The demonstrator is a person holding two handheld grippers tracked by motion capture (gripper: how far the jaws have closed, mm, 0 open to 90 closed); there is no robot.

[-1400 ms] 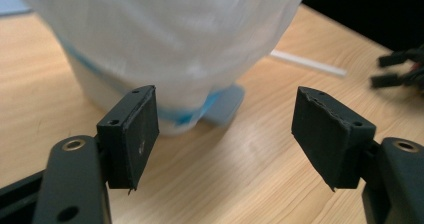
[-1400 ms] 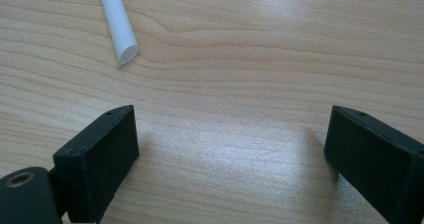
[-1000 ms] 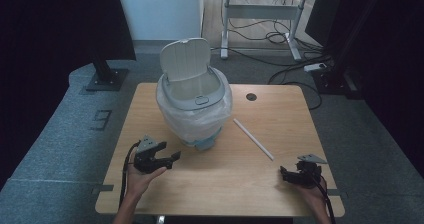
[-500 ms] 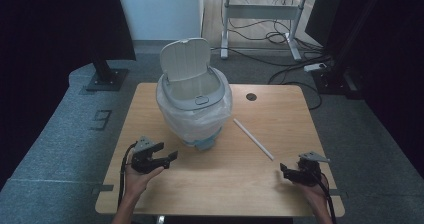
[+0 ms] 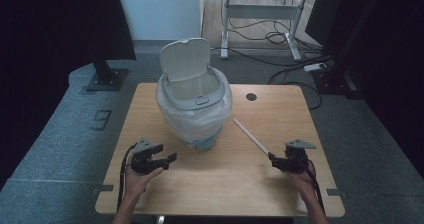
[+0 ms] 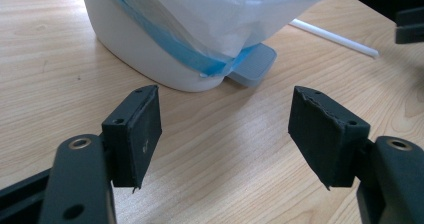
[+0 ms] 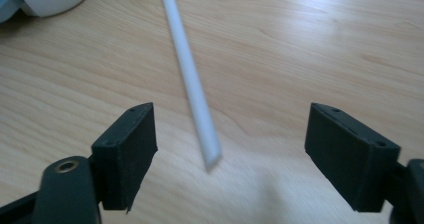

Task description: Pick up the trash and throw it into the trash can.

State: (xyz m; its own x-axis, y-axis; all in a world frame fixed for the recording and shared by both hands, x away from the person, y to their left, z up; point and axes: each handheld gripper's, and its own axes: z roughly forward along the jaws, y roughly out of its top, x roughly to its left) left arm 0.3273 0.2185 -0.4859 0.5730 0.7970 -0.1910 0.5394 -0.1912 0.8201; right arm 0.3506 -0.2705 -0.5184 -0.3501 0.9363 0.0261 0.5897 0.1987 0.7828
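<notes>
We see the white straw (image 7: 192, 84) lying on the tabletop (image 7: 310, 44), its near end between our right gripper's (image 7: 227, 149) spread jaws, untouched; these have just been closing.

The right hand-held gripper (image 5: 271, 157) is hovering at the near end of the white tube (image 5: 251, 137), lying on the tabletop (image 5: 220, 184).

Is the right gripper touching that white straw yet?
Apart. In the right gripper view, the straw lies on the table with its near end between the right gripper's closing jaws, bare wood showing on both sides.
</notes>
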